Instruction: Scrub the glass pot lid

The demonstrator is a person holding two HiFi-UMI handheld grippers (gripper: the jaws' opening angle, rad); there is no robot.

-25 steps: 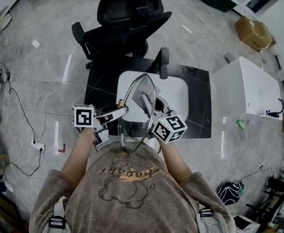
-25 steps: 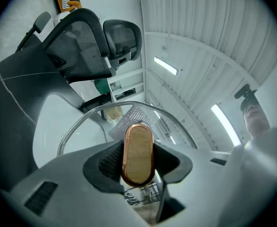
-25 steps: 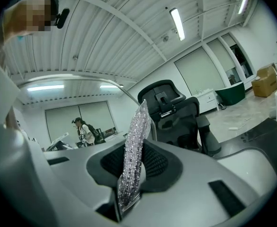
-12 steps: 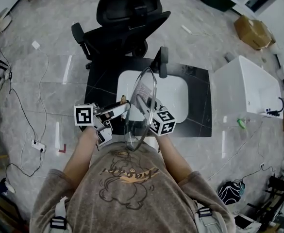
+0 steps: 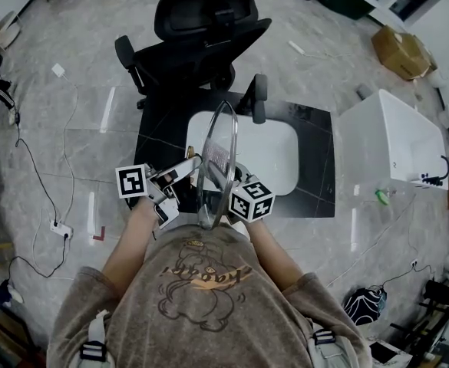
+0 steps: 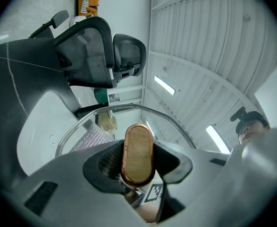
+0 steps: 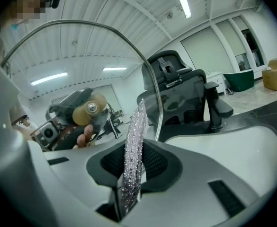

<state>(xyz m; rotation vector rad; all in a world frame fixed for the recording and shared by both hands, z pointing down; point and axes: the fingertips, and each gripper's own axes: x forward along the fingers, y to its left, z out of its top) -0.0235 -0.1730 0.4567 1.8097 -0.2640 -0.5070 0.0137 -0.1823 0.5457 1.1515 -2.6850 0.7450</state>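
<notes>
Head view, lid (image 5: 226, 129) upright on edge over basin (image 5: 278, 156), left gripper (image 5: 187, 167) at its 9 o'clock clamped on the knob (image 6: 138, 154), right gripper (image 7: 129, 174) at 4 o'clock clamped on scrubber (image 7: 133, 145) by the glass.

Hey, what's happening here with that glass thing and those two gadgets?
A person is cleaning a glass pot lid with two handheld grippers. The left gripper clamps the lid's wooden knob in its fingers, holding the lid on edge above a white basin. The right gripper pinches a sparkly scrubbing pad at the lid's right face.
</notes>
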